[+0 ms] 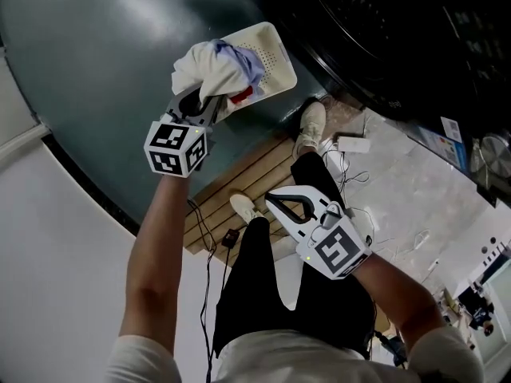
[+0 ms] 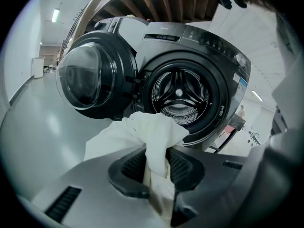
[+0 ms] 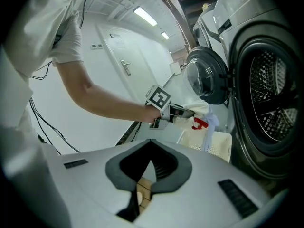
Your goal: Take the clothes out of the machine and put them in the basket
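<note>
left tongs (image 2: pixel 156 167) clamp white cloth (image 2: pixel 142 134) | right tongs (image 3: pixel 151 146) closed | basket (image 1: pixel 275 46) in head view, drum (image 2: pixel 178 94) in left gripper view

My left gripper (image 1: pixel 204 106) and right gripper (image 1: pixel 272 200) are pale grey shells with dark ribbed jaws, each bearing a cube (image 1: pixel 176 148) of black-and-white square markers. I wear a white short-sleeved shirt (image 1: pixel 271 363), black trousers (image 1: pixel 255 294) and pale shoes (image 1: pixel 313 122); a black cable (image 1: pixel 205 309) hangs at the trousers' nine o'clock.

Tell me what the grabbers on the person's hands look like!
Both are pale grey plastic with dark padded jaws. The left gripper and right gripper each carry a white cube with black square markers. The person wears short white sleeves.
</note>
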